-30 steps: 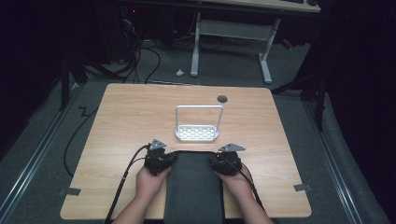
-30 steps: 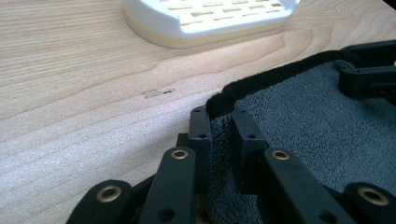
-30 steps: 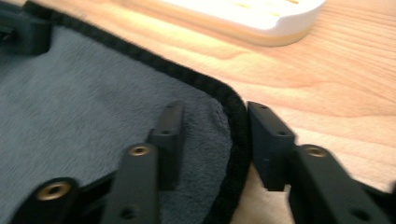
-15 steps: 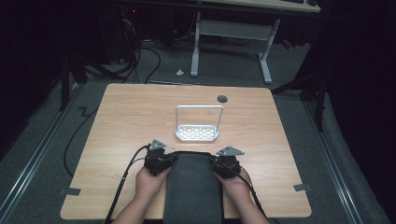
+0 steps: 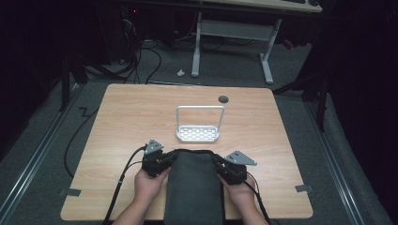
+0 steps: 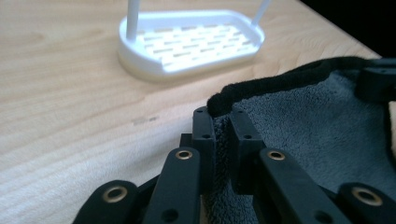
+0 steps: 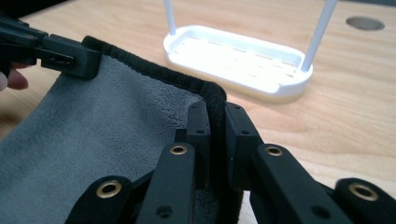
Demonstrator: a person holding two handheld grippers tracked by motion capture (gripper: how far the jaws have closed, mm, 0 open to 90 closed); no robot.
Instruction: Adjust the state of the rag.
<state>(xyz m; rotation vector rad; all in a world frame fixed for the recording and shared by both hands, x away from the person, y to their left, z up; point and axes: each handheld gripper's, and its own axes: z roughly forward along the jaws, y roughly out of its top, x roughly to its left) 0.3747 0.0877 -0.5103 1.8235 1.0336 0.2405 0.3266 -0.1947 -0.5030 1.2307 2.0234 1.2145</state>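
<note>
A dark grey towel [image 5: 195,187] with a black hem lies at the table's near edge, between the person's two hands. My left gripper [image 5: 170,157] is shut on its far left corner; in the left gripper view the hem sits pinched between the black jaws [image 6: 222,116]. My right gripper [image 5: 220,164] holds the far right corner. Its jaws [image 7: 215,112] have just been closing and now press on the hem of the towel [image 7: 107,135]. The towel [image 6: 317,130] sags between the two grips. A white slotted rack [image 5: 199,133] with a hoop handle stands just beyond.
The rack [image 6: 187,46] [image 7: 238,60] is close ahead of both grippers. A round cable hole [image 5: 223,99] sits near the wooden table's far edge. Black cables trail from the grippers over the near edge. A desk frame and floor cables lie beyond the table.
The right hand has shifted slightly and its gripper now sits on the towel's far right corner. The left hand has stayed in place on its corner.
</note>
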